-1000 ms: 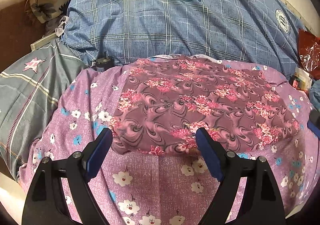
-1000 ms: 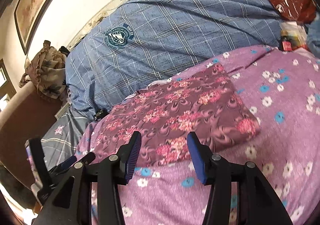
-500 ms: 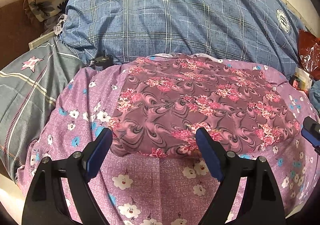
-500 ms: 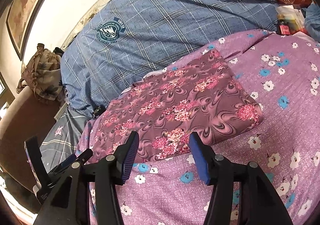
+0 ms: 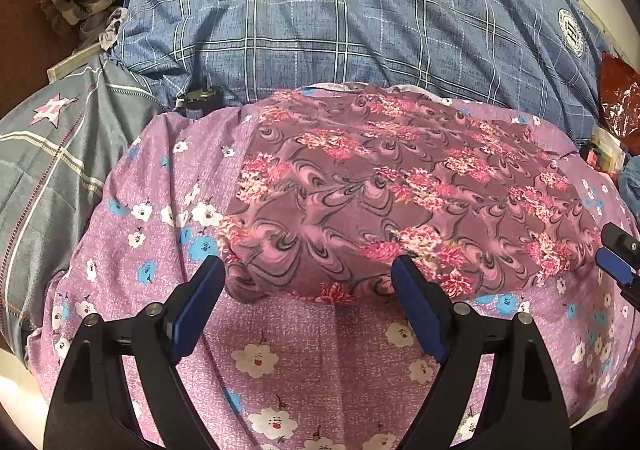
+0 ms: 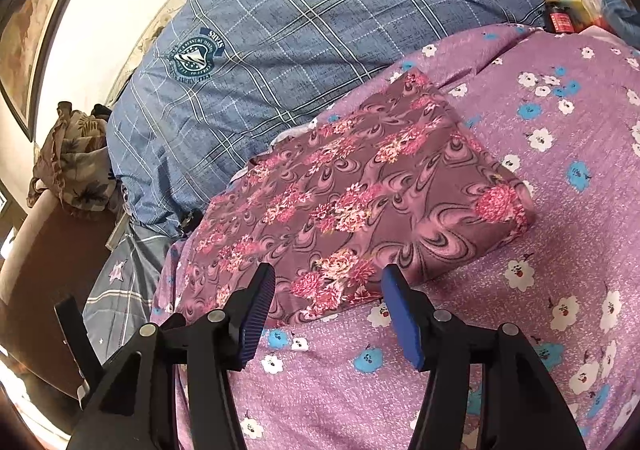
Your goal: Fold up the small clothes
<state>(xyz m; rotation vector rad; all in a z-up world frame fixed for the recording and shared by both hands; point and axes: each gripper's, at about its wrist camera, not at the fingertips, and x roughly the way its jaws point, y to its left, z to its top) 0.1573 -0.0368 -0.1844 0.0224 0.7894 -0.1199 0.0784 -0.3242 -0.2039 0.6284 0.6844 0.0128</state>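
Since 1 second ago the right gripper [image 6: 328,290] has dropped closer to the garment [image 6: 352,206], whose near edge now sits right between its blue pads; the jaws have widened a little over that second and nothing is pinched. In the right wrist view the garment has slid toward 6 o'clock and looms larger.

Hardly any change on the other side: the left gripper [image 5: 308,278] hangs released and wide, its pads straddling the garment's [image 5: 400,194] near-left corner at 6 o'clock without pressing it. The right gripper's tip peeks in at 3 o'clock of the left view.

That garment lies as a flat rectangle on the purple sheet [image 5: 280,350], with the blue quilt [image 5: 320,30] behind it at 12 o'clock.

Both tools lined up along the near edge suggests another fold is about to start, each taking 1 corner. The cloth looks thin and slippery, so a shallow bite could catch only the top layer.
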